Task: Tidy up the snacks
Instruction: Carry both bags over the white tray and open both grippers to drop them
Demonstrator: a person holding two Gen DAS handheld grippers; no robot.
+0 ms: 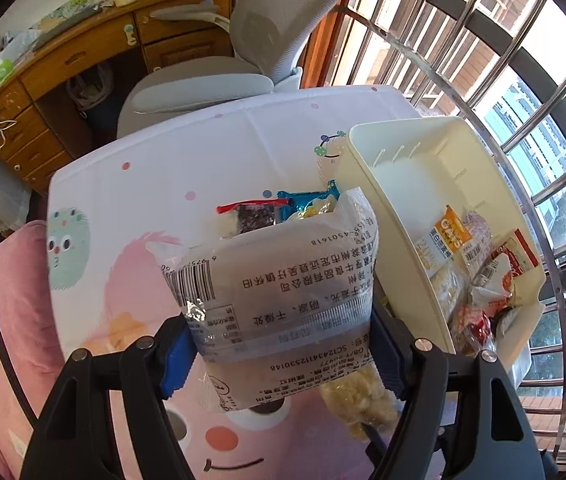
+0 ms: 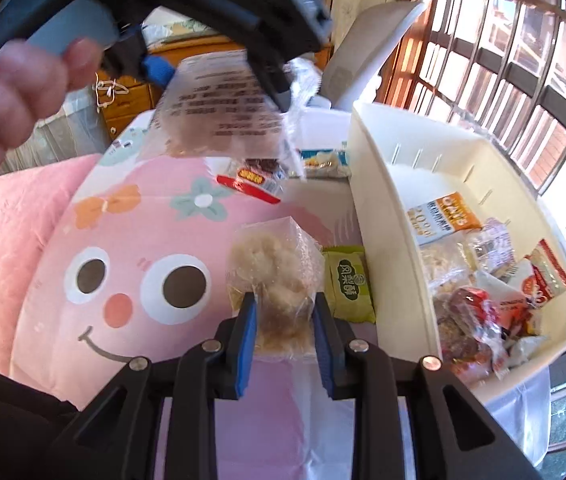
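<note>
Left wrist view, grip: the left gripper (image 1: 283, 344) is clamped across a large clear printed bag (image 1: 279, 280), its blue pads pressing both sides.
Left wrist view, bag position: lifted off the cartoon-printed tabletop (image 1: 155, 168), hanging in front of the camera with its print upside down.
Left wrist view, only here: a grey office chair (image 1: 219, 64) and a wooden desk (image 1: 43, 80) beyond the tabletop's far edge.
Left wrist view, bin: a cream bin (image 1: 423, 168) at right, holding several snack packets.
Right wrist view, grip: the right gripper (image 2: 285, 320) has its pads against the sides of a clear packet of pale puffed snacks (image 2: 273, 276).
Right wrist view, only here: a green packet (image 2: 351, 284) just beside the clear packet, next to the bin's wall; a red-edged packet (image 2: 255, 182) and a blue-and-white one (image 2: 323, 162) farther back on the tabletop.
Right wrist view, hand: a hand (image 2: 11, 104) at upper left holds the left gripper's handle, carrying the large bag above the tabletop.
Right wrist view, pose: this gripper points steeply down, beside the bin.
</note>
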